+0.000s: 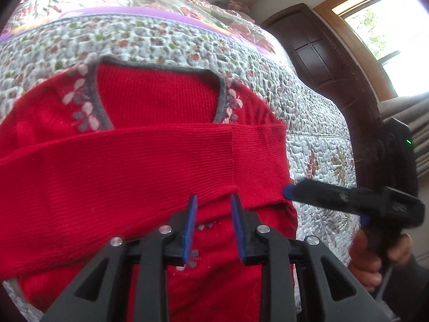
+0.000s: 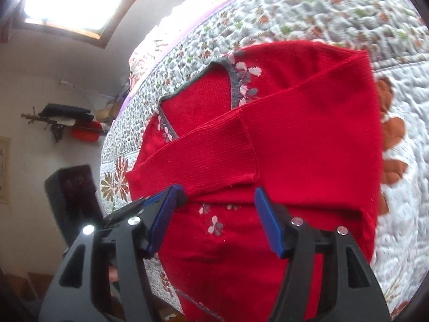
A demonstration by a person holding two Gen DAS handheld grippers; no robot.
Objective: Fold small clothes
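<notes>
Now: sleeve folded across the sweater

Red sweater [image 1: 150, 161] lies flat on the quilted bed [image 1: 316, 139], one sleeve [image 2: 268, 139] laid across its chest. Left gripper [image 1: 213, 209] and right gripper [image 2: 214, 196] hover above it, jaws spread, holding nothing

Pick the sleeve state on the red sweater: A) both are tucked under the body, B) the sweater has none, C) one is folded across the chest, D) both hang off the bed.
C: a sleeve lies folded across the chest of the red sweater, below the grey-trimmed neckline.
</notes>
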